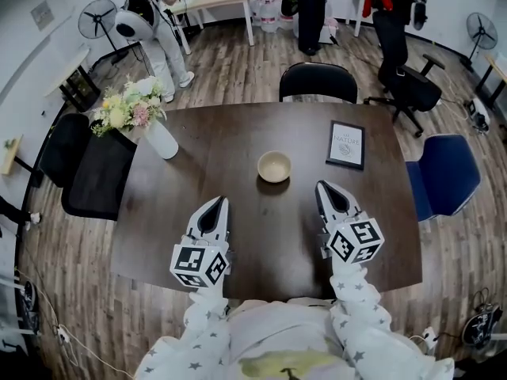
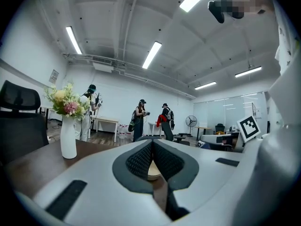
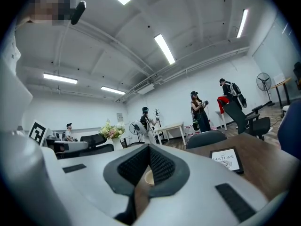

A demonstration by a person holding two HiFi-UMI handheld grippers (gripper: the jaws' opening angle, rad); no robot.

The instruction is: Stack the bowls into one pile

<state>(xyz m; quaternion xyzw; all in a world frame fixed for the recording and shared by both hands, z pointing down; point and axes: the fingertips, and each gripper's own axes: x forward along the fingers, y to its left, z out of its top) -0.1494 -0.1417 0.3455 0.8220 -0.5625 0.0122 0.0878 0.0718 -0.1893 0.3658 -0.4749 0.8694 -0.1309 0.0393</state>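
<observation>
Overhead, in the head view, a tan bowl (image 1: 274,166) sits near the middle of the dark surface (image 1: 238,133), between a vase of flowers (image 1: 162,139) on the left and a framed print (image 1: 346,144) on the right, while the left tongs (image 1: 215,204) and right tongs (image 1: 325,187) hover nearer the person, apart from the bowl and from each other. The left gripper view shows the left tongs (image 2: 153,142) pressed together with nothing in them, the bowl (image 2: 153,174) lying beyond the pads. The right gripper view shows the right tongs (image 3: 149,147) likewise closed and empty, with the bowl (image 3: 147,177) beyond them.
</observation>
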